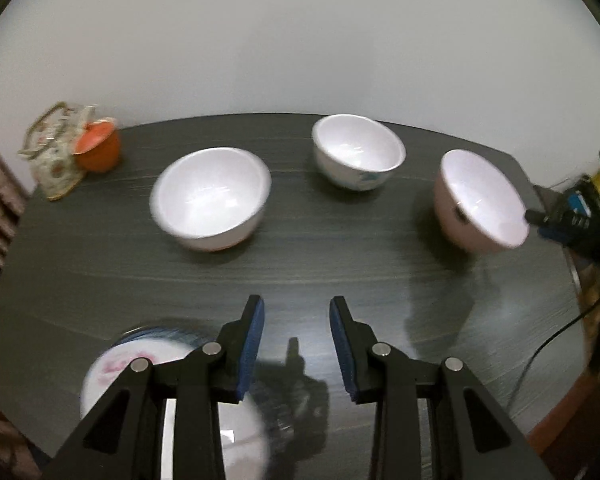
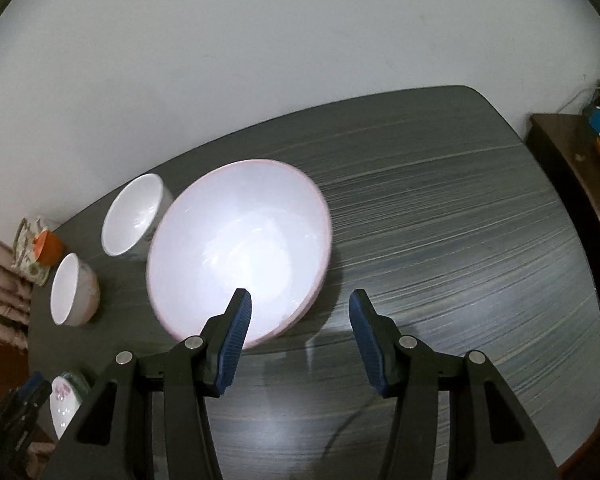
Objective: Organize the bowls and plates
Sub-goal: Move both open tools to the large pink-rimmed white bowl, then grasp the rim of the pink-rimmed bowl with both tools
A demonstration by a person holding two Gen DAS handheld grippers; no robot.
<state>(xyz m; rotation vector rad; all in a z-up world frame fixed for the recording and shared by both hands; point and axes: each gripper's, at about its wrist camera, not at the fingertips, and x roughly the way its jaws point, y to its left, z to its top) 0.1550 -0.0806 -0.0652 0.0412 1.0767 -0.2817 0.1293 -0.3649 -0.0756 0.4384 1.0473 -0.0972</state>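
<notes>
Both jaws stood apart and empty: right hand-held gripper (image 2: 296, 316) lined up at the pink-rimmed bowl (image 2: 240, 248) on the counter (image 2: 460, 240), likely for nesting, while left hand-held gripper (image 1: 297, 320) hung beside stacked plates (image 1: 112, 372).

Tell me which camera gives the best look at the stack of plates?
The left wrist view. There the stack of plates lies close, lower left, its pink-patterned top plate visible, though blurred and partly behind the left tool. The right wrist view shows only a small sliver at its lower-left edge.
</notes>
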